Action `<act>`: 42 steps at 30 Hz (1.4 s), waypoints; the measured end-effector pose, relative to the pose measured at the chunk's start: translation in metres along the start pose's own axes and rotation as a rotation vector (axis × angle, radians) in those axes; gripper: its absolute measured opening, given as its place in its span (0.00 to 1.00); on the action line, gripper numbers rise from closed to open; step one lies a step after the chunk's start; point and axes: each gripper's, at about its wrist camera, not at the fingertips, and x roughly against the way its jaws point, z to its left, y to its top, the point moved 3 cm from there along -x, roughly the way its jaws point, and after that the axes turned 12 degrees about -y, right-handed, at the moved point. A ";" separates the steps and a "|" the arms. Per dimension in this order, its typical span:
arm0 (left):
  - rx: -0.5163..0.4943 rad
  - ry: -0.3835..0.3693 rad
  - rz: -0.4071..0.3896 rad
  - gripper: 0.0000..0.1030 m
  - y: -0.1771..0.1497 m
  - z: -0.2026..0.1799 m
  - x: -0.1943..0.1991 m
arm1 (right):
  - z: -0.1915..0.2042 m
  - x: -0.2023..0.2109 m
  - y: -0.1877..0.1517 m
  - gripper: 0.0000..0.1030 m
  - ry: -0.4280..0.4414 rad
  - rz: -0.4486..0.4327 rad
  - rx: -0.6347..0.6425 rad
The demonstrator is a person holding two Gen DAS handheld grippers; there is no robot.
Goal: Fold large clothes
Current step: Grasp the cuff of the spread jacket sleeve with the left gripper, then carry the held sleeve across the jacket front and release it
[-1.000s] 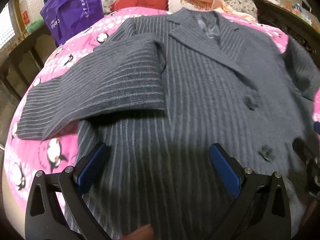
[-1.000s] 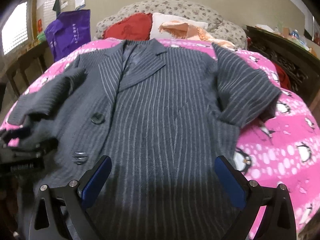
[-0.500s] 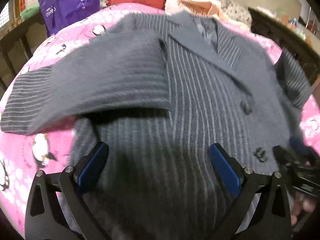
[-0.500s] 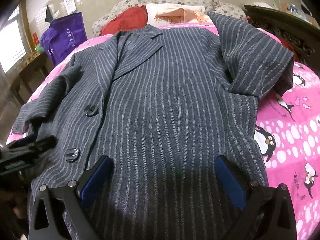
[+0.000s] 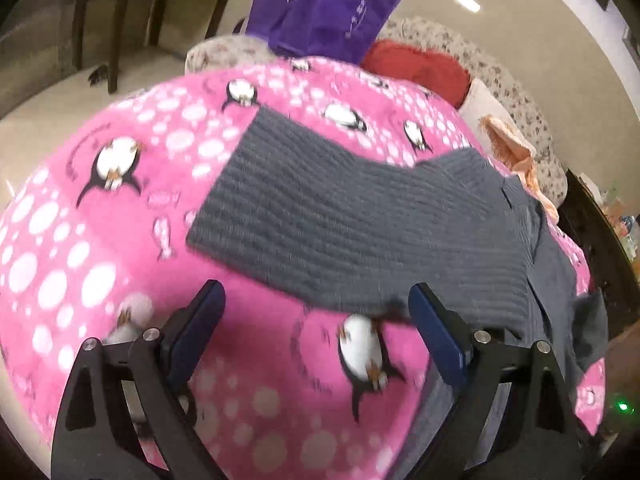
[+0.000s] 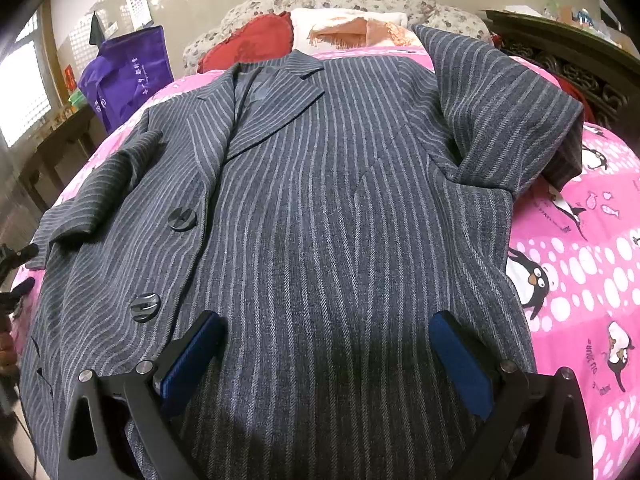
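A grey pinstriped jacket [image 6: 320,208] lies face up on a pink penguin blanket [image 6: 580,264], collar at the far end. Its right sleeve [image 6: 508,120] is folded back on itself. Its left sleeve [image 5: 332,216] stretches out over the blanket [image 5: 100,240]. My left gripper [image 5: 316,312] is open and empty, just in front of the sleeve's near edge, above the blanket. My right gripper [image 6: 324,336] is open and empty, low over the jacket's lower front. The left gripper's tips show at the left edge of the right wrist view [image 6: 16,264].
A purple bag [image 5: 320,4] stands at the far left beside a dark wooden table [image 5: 152,8]. A red cushion [image 6: 248,48] and an orange cloth [image 6: 352,30] lie past the collar. A dark carved cabinet [image 6: 568,60] stands at the right.
My left gripper has swung left off the jacket's body and now faces the outstretched left sleeve. My right gripper has moved lower and closer over the jacket's front.
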 end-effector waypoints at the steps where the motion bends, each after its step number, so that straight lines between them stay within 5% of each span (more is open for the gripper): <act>1: 0.010 -0.004 -0.017 0.90 0.007 0.002 -0.001 | 0.000 0.000 0.000 1.00 0.002 0.000 -0.001; 3: 0.028 -0.011 -0.038 0.89 0.026 0.007 -0.010 | -0.001 0.000 0.000 1.00 0.006 0.000 -0.003; 8: 0.007 -0.014 0.001 0.46 0.062 0.011 -0.033 | -0.001 0.001 0.000 1.00 0.008 -0.002 -0.005; 10: -0.010 0.004 0.018 0.40 0.071 0.013 -0.038 | -0.001 0.000 0.000 1.00 0.008 0.000 -0.004; 12: -0.021 0.000 0.030 0.27 0.076 0.014 -0.039 | -0.001 0.000 0.000 1.00 0.009 -0.001 -0.005; 13: -0.028 0.001 0.033 0.13 0.076 0.014 -0.037 | -0.001 0.000 0.000 1.00 0.008 -0.001 -0.004; 15: -0.049 0.017 0.039 0.07 0.074 0.015 -0.034 | -0.001 0.000 0.000 1.00 0.009 -0.001 -0.005; 18: -0.082 0.064 -0.011 0.06 0.082 0.014 -0.015 | -0.001 0.001 0.000 1.00 0.011 -0.001 -0.008; 24: -0.069 0.220 -0.293 0.06 0.149 0.041 0.080 | 0.000 0.001 0.000 1.00 0.008 -0.001 -0.007; 31: -0.100 0.311 -0.338 0.06 0.179 0.047 0.112 | -0.001 0.000 -0.001 1.00 0.012 -0.001 -0.010; 34: -0.118 0.236 -0.292 0.06 0.176 0.019 0.090 | -0.003 0.000 0.000 1.00 0.014 0.010 -0.012; 39: -0.310 0.034 -0.133 0.06 0.144 -0.098 0.002 | -0.014 0.016 -0.010 1.00 -0.102 0.034 -0.013; 42: -0.344 -0.074 -0.040 0.06 0.109 -0.168 -0.060 | -0.021 0.024 -0.023 1.00 -0.110 0.047 -0.004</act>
